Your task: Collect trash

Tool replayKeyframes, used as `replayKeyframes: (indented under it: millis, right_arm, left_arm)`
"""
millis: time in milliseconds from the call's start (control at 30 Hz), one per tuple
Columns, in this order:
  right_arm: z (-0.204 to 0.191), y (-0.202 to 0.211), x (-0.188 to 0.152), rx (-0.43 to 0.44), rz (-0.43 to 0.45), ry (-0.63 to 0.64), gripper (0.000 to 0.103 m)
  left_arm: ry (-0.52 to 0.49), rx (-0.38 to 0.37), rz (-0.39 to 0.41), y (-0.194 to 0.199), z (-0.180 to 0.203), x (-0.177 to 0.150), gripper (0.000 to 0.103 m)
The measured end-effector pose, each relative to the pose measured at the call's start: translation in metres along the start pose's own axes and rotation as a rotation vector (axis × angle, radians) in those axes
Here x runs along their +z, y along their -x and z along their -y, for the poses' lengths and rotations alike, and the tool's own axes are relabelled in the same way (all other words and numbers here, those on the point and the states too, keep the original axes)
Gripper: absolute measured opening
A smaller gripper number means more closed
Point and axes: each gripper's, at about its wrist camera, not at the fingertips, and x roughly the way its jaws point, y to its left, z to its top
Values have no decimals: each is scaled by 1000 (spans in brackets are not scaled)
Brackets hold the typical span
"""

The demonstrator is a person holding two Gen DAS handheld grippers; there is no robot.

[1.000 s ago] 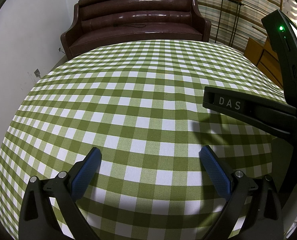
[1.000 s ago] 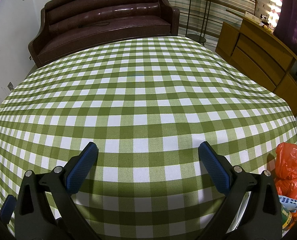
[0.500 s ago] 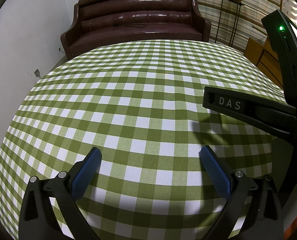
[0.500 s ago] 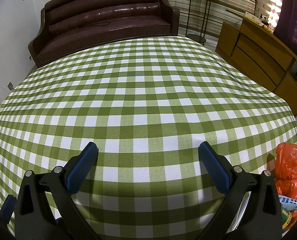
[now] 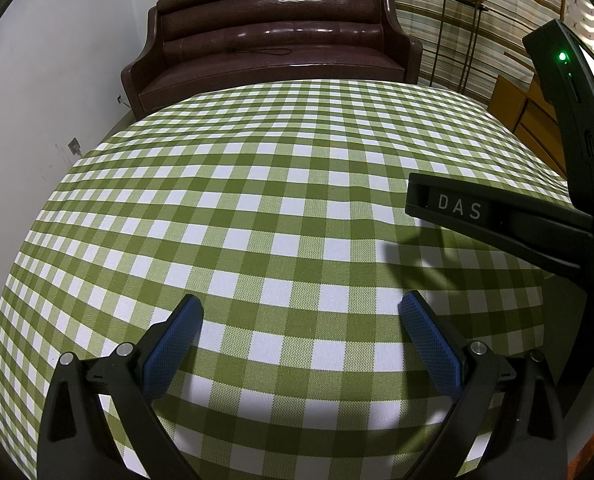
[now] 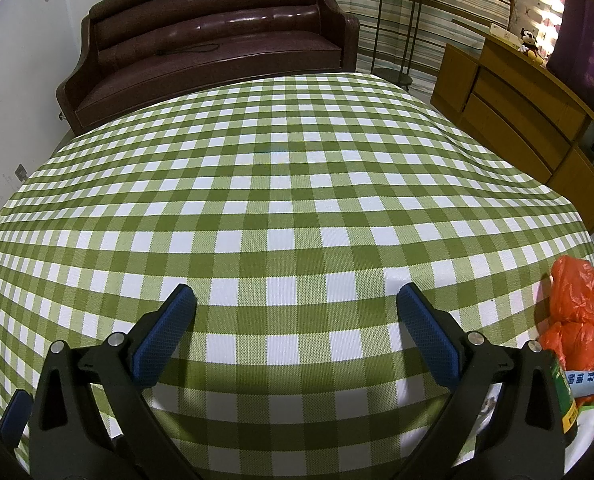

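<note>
Two grippers are hovering over the desk [image 5: 257,208], which is wearing a green-and-white checked cloth. Left gripper [image 5: 301,312]: released, jaws standing wide apart, nothing btwn the blue pads [image 5: 173,340]; cloth alone is showing in the gap. Right gripper [image 6: 295,304]: also released, jaws wide apart, nothing btwn them.

In the left wrist view, the right gripper's black body, marked "DAS", is reaching in from the right side w/ a green LED [image 5: 562,56] glowing on its upright part. It is casting a shadow onto the cloth beneath it.

Trash location: an orange plastic bag [image 6: 577,288], crumpled, is lying at the near-right edge of the desk, to the right of the right gripper and apart from its fingers. Just nearer than the bag, a white-and-blue printed wrapper [image 6: 589,380] and a green-labelled container [image 6: 565,392] are showing at the frame edge, partly hidden behind the gripper's right finger; their exact contact w/ the bag cannot be told.

Beyond the far edge of the desk, a dark brown leather sofa [image 6: 217,40] is standing against the wall. A wooden cabinet [image 6: 517,120] is standing at far right, and a metal plant stand [image 5: 457,40] carrying a potted plant is standing right of the sofa.
</note>
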Motion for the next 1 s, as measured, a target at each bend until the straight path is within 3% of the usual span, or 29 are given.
replayKeyframes:
  millis: [1000]
  right_arm:
    - [1,-1,0,1,1,0,99]
  left_arm:
    - [-1,-1,1,0,-1,0,97]
